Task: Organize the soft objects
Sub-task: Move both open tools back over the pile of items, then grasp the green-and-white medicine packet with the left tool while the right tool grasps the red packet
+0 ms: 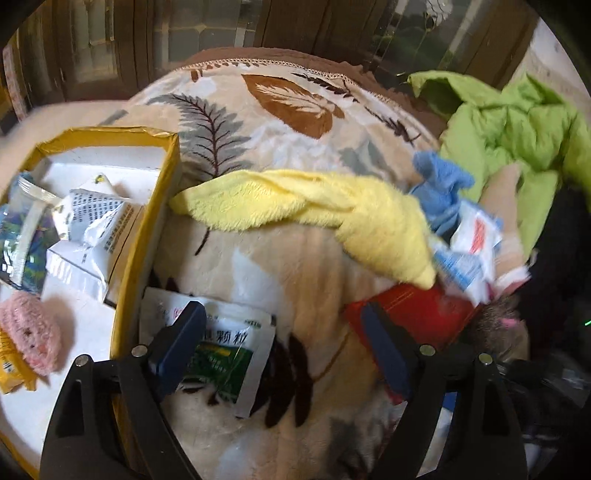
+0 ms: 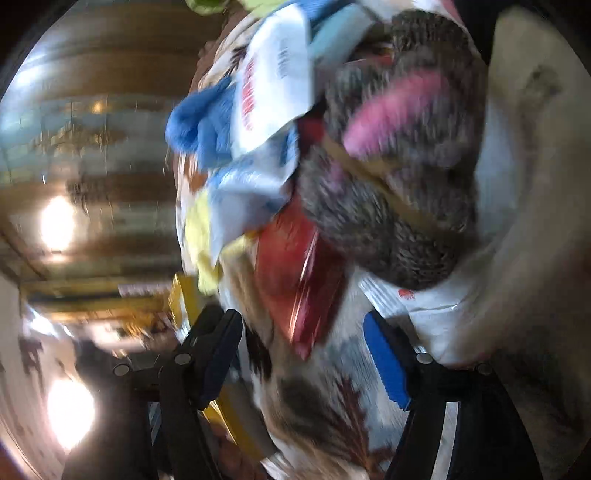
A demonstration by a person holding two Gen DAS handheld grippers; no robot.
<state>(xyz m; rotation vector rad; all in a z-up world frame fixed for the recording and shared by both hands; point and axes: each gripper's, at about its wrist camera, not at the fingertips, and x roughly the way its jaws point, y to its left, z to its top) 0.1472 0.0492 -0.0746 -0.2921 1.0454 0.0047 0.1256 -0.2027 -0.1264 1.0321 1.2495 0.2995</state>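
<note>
A yellow fluffy cloth (image 1: 314, 206) lies across the leaf-print blanket (image 1: 280, 110), with a blue cloth (image 1: 439, 181) at its right end. A grey furry toy with pink patches (image 1: 495, 325) lies beside a red packet (image 1: 417, 314). My left gripper (image 1: 284, 325) is open above the blanket, its left finger over a white and green sachet (image 1: 221, 350). In the tilted, blurred right wrist view, my right gripper (image 2: 303, 354) is open just short of the red packet (image 2: 299, 277); the grey furry toy (image 2: 399, 166), blue cloth (image 2: 199, 125) and white packets (image 2: 273, 66) lie beyond.
A yellow-rimmed cardboard box (image 1: 140, 236) at the left holds white packets (image 1: 92, 229) and a pink knitted toy (image 1: 33, 332). A green jacket (image 1: 517, 125) is heaped at the far right. White and blue packets (image 1: 469, 251) lie by the yellow cloth. Dark wooden furniture (image 1: 288, 22) stands behind.
</note>
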